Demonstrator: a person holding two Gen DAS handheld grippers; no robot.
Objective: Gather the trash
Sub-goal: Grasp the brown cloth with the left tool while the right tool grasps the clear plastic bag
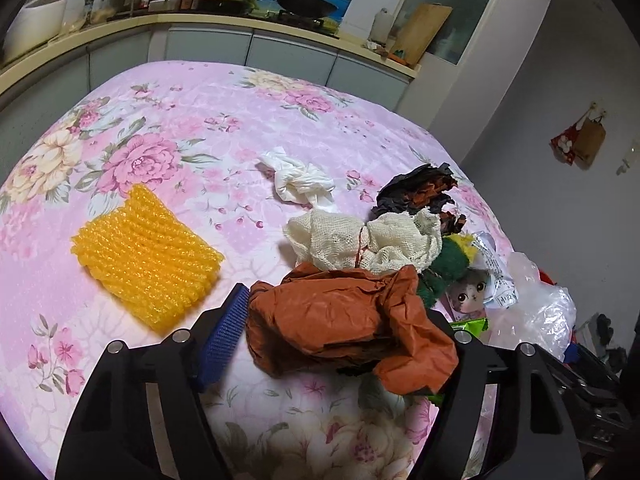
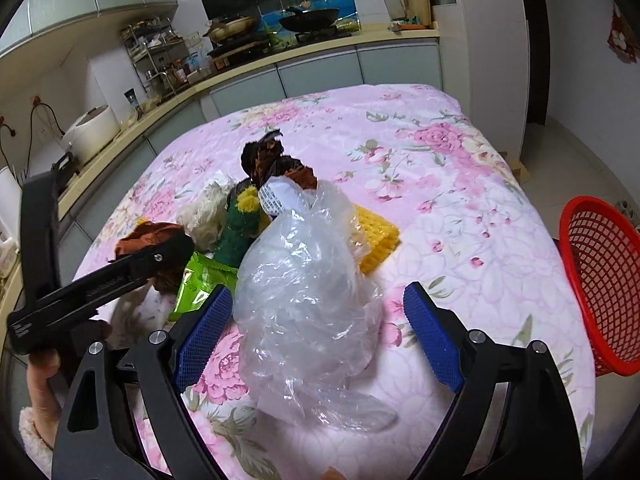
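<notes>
Floral tablecloth (image 2: 460, 184); bag (image 2: 304, 292) between right gripper (image 2: 320, 332) fingers.

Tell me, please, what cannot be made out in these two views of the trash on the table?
- Left gripper: in the left wrist view the brown crumpled paper covers its right fingertip, so the grip is unclear.
- Green wrapper: in the right wrist view, largely hidden behind the left gripper and the clear plastic bag.
- Red basket: contents not visible; the table edge cuts off its base.

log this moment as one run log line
left gripper: shut on brown paper wad | right gripper: open, straddling clear plastic bag | red basket: at table edge
</notes>
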